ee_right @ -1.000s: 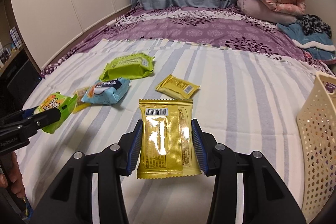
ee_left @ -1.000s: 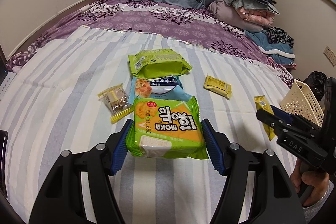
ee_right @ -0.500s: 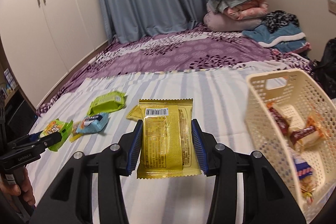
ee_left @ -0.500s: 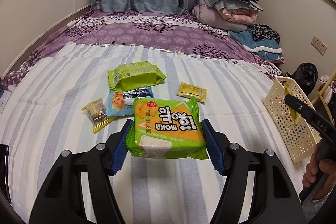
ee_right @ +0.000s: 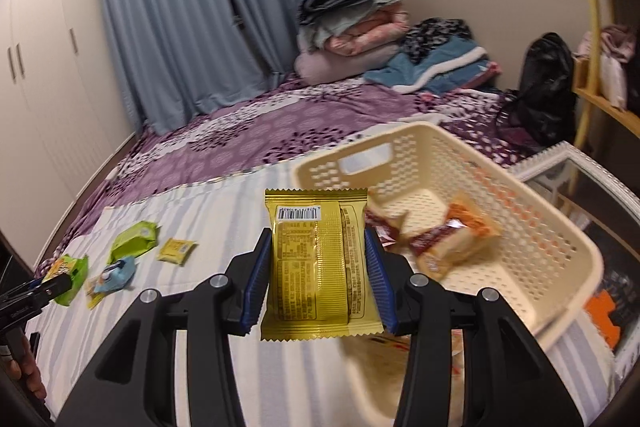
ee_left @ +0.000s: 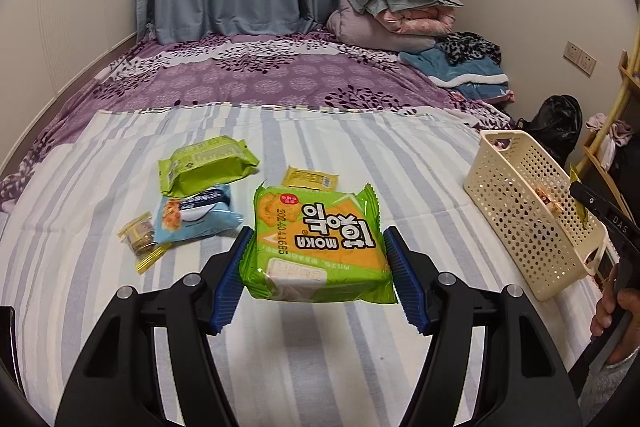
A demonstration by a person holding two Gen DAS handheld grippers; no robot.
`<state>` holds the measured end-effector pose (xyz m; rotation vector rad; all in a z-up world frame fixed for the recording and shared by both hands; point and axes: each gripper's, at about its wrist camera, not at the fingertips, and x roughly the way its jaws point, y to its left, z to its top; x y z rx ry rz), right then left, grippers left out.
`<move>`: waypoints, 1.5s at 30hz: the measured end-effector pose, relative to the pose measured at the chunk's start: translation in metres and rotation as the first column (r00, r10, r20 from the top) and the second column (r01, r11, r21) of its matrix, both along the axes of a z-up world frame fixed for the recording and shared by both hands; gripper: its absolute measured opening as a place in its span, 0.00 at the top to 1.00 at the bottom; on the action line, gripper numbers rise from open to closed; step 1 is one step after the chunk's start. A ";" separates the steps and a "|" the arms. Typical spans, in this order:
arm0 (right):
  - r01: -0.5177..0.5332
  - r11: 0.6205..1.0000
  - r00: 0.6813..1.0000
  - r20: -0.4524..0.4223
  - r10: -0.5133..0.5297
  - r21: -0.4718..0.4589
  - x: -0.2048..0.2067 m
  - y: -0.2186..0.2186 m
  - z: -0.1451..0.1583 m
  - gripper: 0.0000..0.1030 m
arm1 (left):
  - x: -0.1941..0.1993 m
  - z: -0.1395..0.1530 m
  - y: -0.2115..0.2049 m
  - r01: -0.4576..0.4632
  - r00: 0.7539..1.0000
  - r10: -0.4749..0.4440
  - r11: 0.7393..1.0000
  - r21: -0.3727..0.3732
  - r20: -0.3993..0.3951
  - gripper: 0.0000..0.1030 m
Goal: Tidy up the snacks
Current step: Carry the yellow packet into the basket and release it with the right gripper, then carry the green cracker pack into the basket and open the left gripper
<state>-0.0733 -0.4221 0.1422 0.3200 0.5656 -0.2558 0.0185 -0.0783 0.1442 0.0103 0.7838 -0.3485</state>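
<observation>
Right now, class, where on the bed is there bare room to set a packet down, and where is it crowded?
Bare striped sheet lies between the small yellow packet and the basket. The near strip is bare too. It is crowded at the left, where the green bag, blue bag and small wrapped snack cluster.

Soft, even indoor light; fisheye bending with dark corners; the basket point(ee_right: 500, 211) is motion-blurred in the right view.

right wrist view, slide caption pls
Right gripper holds a gold foil snack packet beside the cream perforated plastic basket.
</observation>
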 end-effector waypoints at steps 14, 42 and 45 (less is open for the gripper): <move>0.141 0.989 0.990 -0.022 -0.140 0.047 -0.028 -0.054 -0.024 0.53 | -0.007 0.014 -0.053 0.107 0.994 -0.108 0.994 0.027 0.027 0.35; 0.210 0.976 0.977 0.026 -0.212 0.064 -0.054 -0.074 -0.027 0.45 | -0.013 0.047 -0.193 0.370 0.925 -0.372 0.928 0.036 0.082 0.35; 0.213 0.974 0.976 0.030 -0.216 0.069 -0.057 -0.076 -0.027 0.45 | -0.013 0.049 -0.216 0.407 0.908 -0.409 0.912 0.040 0.087 0.35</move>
